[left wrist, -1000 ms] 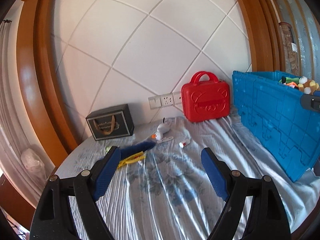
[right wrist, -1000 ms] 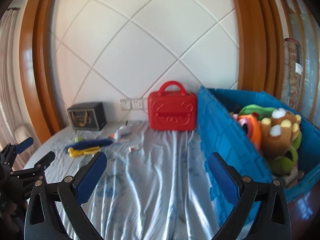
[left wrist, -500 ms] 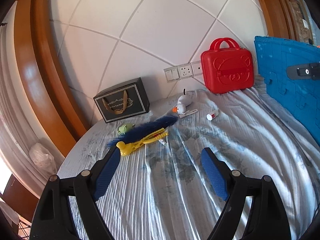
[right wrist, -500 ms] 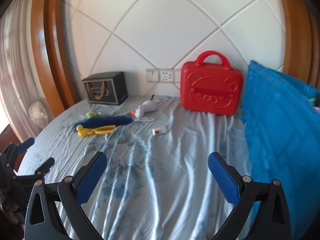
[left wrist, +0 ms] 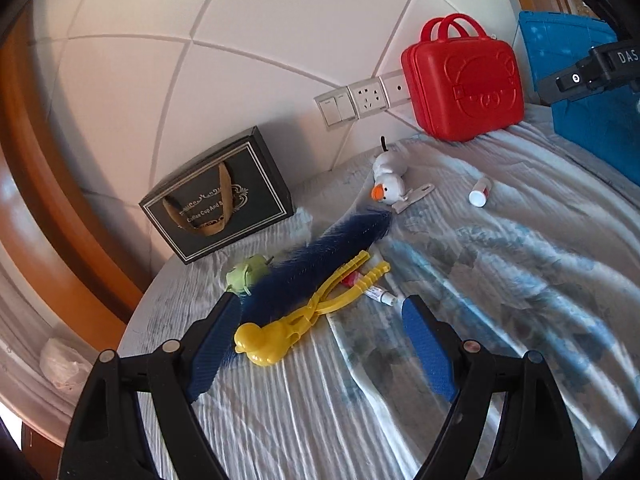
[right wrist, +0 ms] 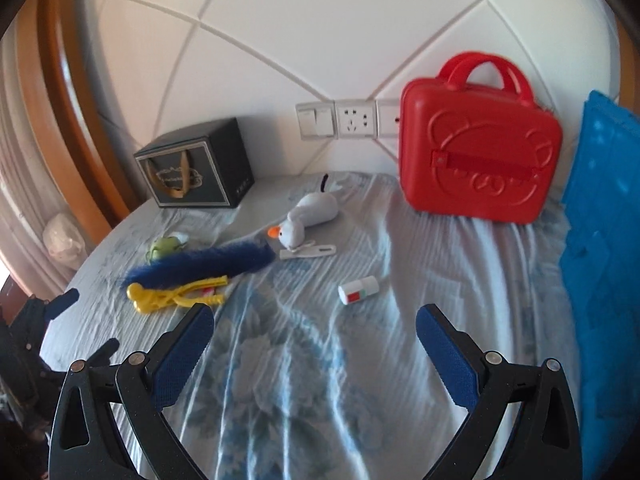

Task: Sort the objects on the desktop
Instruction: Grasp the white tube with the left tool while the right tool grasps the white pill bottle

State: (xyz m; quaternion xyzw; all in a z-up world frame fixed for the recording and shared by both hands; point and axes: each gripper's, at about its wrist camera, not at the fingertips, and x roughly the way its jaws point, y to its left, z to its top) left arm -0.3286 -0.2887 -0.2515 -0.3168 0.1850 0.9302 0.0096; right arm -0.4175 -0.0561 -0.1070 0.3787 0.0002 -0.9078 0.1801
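White tiled wall (right wrist: pixel 280 32) — wooden trim (right wrist: pixel 68 100), daylight

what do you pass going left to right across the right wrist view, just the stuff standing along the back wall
black gift box → wall sockets and switches → red bear case → blue crate

Black gripper (left wrist: pixel 320 340) frames; blue ribbed pads (left wrist: pixel 428 354); silver screws (left wrist: pixel 470 346).
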